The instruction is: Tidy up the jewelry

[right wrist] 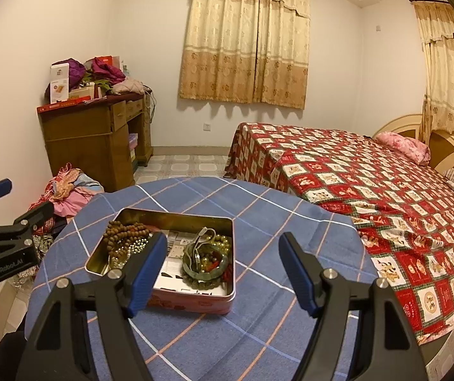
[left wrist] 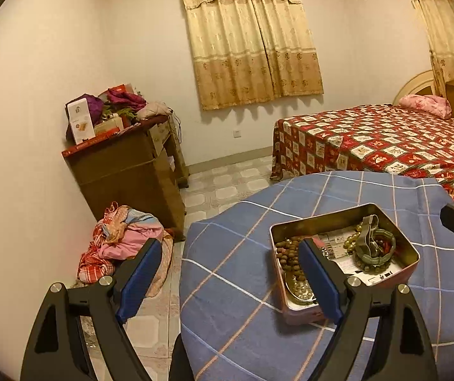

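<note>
Both hand-held grippers, left point(left wrist: 230, 250) and right point(right wrist: 223, 247), gape empty above the jewelry tin point(right wrist: 195, 222) between them.

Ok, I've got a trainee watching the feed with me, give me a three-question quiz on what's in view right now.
1. True or false: the tin on the table has its lid on.
2. Where in the tin does the green bangle lie: A) right side, B) left side, C) outside it?
3. Fill in: the left gripper and right gripper both hold ____.

Key: 1 false, the tin is open. 2 A. 3 nothing; both are open.
</note>
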